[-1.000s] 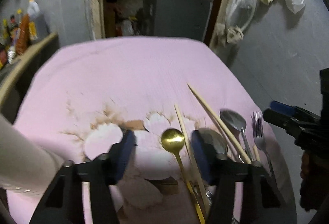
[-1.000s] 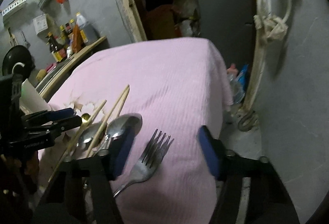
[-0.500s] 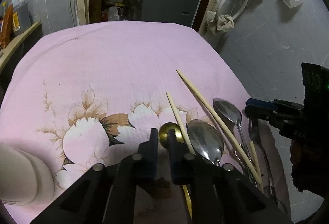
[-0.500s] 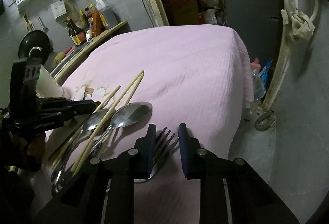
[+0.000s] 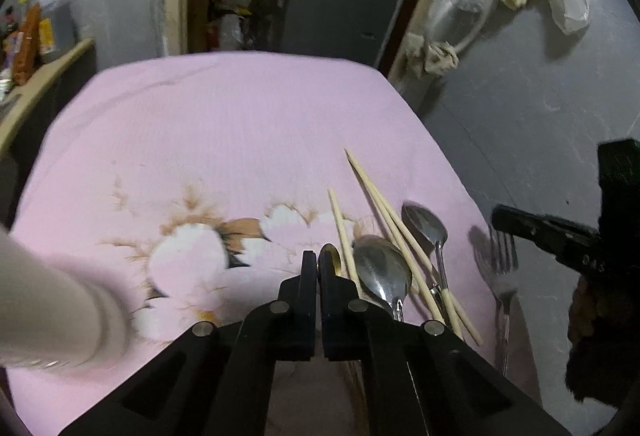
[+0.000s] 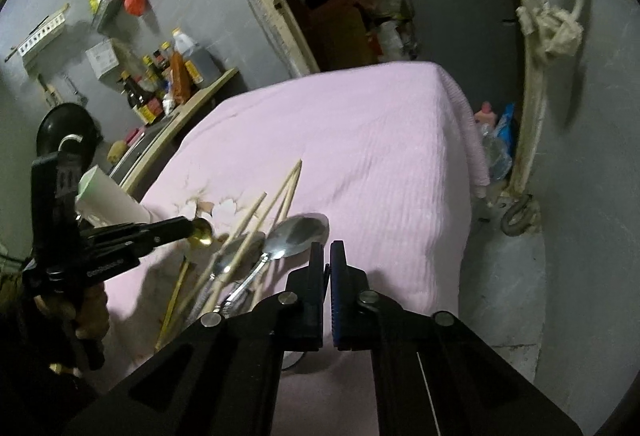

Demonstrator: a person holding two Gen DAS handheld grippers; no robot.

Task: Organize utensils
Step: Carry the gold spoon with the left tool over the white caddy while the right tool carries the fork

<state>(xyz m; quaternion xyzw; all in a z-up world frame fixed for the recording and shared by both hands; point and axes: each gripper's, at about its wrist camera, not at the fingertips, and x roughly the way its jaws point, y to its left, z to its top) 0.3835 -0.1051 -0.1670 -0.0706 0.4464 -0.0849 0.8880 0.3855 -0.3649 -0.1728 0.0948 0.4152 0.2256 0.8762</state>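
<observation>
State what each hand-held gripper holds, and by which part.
The left hand-held gripper pinches the gold spoon just below its bowl; the right hand-held gripper appears to clamp the fork at its tines.

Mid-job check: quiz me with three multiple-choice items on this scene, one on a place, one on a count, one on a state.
1. In the left wrist view, the fork is: A far left, B mid-pile, C far right.
2. Silver spoons showing: A two, B four, C none.
3. The left claw is: A wide open, B shut on the gold spoon, C shut on a chopstick.
C, it is right of every other utensil; A, two silver bowls flank the chopsticks; B, it pinches the gold bowl.
</observation>
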